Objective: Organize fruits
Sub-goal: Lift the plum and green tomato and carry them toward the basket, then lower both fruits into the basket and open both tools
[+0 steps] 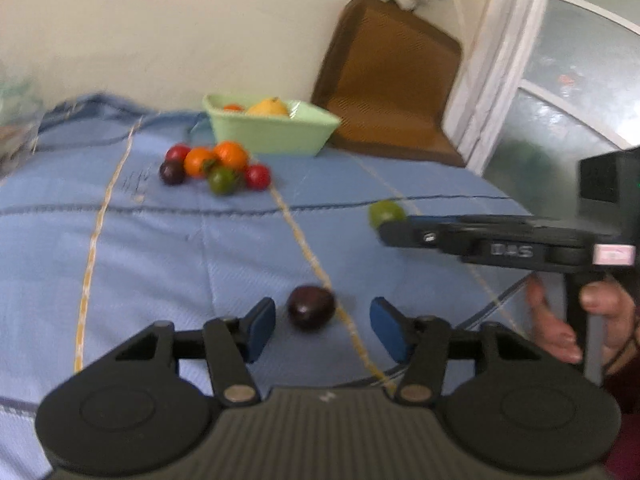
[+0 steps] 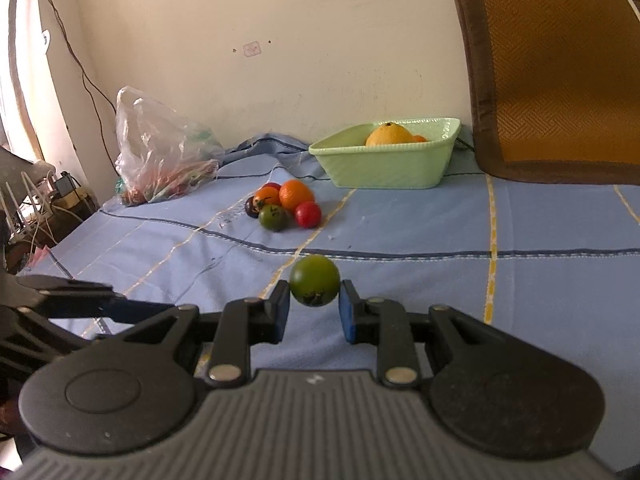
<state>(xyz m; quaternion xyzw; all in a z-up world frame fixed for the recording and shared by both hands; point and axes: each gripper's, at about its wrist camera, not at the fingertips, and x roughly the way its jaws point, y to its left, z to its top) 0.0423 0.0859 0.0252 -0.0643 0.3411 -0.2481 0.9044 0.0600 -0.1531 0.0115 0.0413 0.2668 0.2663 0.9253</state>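
Note:
My right gripper [image 2: 314, 306] is shut on a green fruit [image 2: 314, 286], held above the blue cloth; it also shows in the left wrist view [image 1: 386, 213]. My left gripper [image 1: 322, 326] is open, its pads on either side of a dark purple fruit [image 1: 311, 306] lying on the cloth. A pale green basket [image 2: 384, 160] holds a yellow-orange fruit [image 2: 390, 135] near the wall. A cluster of orange, red, green and dark fruits [image 2: 286, 204] lies on the cloth in front of the basket; it shows in the left wrist view too [image 1: 216, 166].
The blue cloth [image 2: 440, 280] covers the surface up to the wall. A clear plastic bag [image 2: 160, 152] lies at the back left. A brown woven mat [image 2: 560, 72] leans on the wall at the right. Cables and clutter [image 2: 36, 204] sit off the left edge.

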